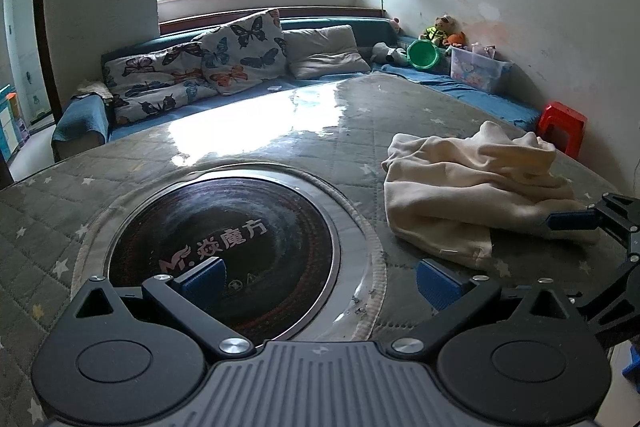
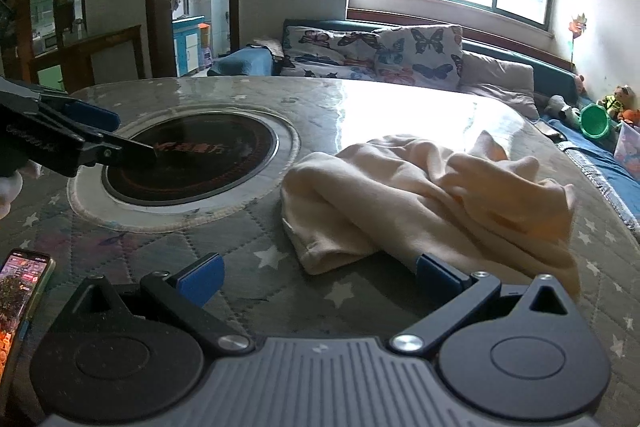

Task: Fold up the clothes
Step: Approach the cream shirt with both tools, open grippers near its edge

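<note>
Both tools gape; cream garment (image 2: 432,203) lies just beyond right tool (image 2: 320,283).

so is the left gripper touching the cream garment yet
Apart. In the left wrist view the left gripper stands open over the round cooktop, with quilted table cover showing between its right finger and the cream garment.

The garment (image 2: 432,195) lies on the table (image 2: 248,251) right of the inset cooktop (image 2: 192,159); the phone (image 2: 20,299) lies at my near left; the sofa (image 2: 400,63) stands behind.
</note>
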Demonstrator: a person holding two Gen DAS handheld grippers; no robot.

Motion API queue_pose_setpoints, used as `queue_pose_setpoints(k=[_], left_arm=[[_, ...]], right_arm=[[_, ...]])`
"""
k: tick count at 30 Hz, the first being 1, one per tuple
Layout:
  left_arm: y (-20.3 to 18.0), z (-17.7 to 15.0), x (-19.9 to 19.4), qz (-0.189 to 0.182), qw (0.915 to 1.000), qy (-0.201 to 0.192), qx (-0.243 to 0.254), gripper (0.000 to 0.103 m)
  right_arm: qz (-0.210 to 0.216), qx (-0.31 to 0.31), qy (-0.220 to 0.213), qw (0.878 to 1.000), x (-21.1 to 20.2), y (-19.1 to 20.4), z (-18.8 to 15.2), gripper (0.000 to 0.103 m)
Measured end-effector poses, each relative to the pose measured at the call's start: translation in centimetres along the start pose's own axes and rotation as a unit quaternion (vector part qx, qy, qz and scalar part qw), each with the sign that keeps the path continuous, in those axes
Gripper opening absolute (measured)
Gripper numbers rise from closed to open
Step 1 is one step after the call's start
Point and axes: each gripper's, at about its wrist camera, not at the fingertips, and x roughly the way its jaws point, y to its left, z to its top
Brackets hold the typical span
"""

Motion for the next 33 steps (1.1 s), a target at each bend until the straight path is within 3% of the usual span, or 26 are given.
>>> queue_pose_setpoints(k=[33], left_arm=[[-1.0,1.4,1.6,-0.011,0.9998,0.010,0.015,0.103]], right_arm=[[-0.044,0.033,-0.006,0.998,-1.0,-3.7,-0.7,0.102]])
